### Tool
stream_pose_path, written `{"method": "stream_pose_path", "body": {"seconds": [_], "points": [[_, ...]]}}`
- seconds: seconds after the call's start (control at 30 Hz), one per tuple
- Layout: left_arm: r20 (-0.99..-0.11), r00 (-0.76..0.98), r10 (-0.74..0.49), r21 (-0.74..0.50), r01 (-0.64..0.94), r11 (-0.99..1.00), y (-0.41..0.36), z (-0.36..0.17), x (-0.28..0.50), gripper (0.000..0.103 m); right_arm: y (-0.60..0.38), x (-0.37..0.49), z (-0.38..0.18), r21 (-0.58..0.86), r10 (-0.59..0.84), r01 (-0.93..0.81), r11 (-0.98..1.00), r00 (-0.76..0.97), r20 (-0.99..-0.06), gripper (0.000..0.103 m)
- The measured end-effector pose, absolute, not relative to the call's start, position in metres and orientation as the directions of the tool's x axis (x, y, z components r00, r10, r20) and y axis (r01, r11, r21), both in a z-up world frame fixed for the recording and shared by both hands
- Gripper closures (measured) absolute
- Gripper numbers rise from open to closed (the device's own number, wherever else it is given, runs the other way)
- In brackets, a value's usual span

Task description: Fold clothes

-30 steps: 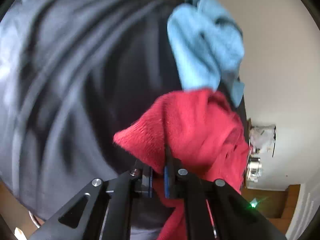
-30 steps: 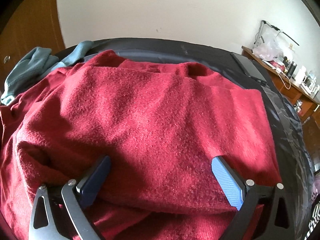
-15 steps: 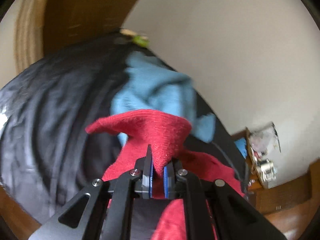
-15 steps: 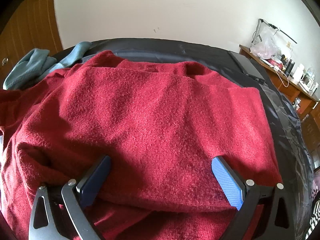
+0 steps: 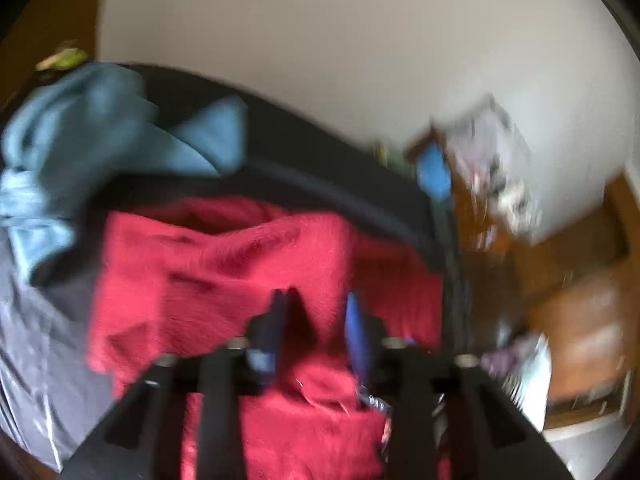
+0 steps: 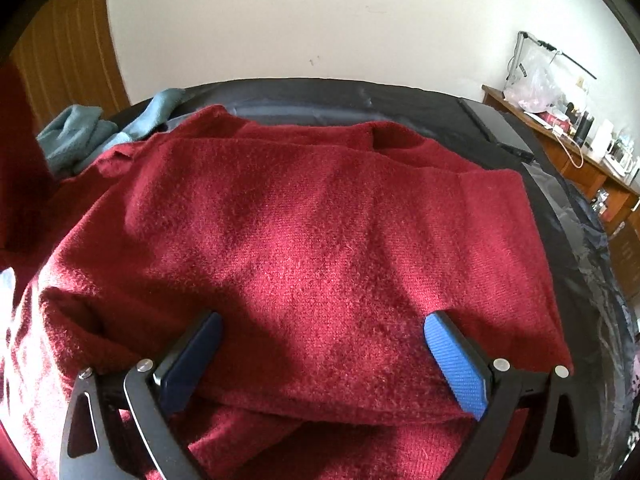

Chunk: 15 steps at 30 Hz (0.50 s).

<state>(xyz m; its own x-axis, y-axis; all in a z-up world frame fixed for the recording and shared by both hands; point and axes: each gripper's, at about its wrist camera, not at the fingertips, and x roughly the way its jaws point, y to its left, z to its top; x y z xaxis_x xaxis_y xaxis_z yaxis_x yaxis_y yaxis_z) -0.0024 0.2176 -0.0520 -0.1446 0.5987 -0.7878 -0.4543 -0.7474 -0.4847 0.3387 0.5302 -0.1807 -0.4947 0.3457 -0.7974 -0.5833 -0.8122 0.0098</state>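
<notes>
Releasing red sweater point(image 5: 224, 272) — fold laid.
Left gripper point(image 5: 316, 320) now parted, empty; right gripper point(image 6: 322, 364) stays wide, pressing cloth.

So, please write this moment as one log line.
left gripper: open, over red sweater | right gripper: open, on sweater | blue garment: aside

fuzzy matt knit red sweater point(image 6: 320, 240)

We note the left claw point(image 5: 316, 322) parted slightly, blurred, above the red sweater point(image 5: 224, 264); a blue garment point(image 5: 92, 136) lies beyond on the dark bed point(image 5: 340, 168).
</notes>
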Motion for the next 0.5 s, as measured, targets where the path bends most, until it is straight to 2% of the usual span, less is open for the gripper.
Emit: {"method": "stream_pose_path", "body": {"seconds": [0.1,0.2,0.33,0.5], "points": [[-0.805,-0.09,0.586,-0.458,-0.533,-0.711,0.256,-0.063,0.023,0.046,0.533,0.346,-0.179,0.054,0.309,-0.563,-0.825,-0.528,-0.791,0.001],[-0.808,-0.104,0.58,-0.456,-0.514,-0.727,0.251,-0.067,0.028,0.042,0.532,0.354,-0.177,0.073,0.268,-0.522,-0.85,-0.548,-0.792,0.001],[-0.817,-0.179,0.548,-0.464,-0.359,-0.81,0.204,-0.084,0.016,0.042,0.532,0.368,-0.173,0.109,0.213,-0.497,-0.861,-0.547,-0.81,0.001],[-0.882,-0.249,0.401,-0.375,-0.147,-0.915,0.129,-0.115,-0.002,0.041,0.523,0.375,-0.161,0.13,0.19,-0.487,-0.864,-0.554,-0.81,0.001]]}}
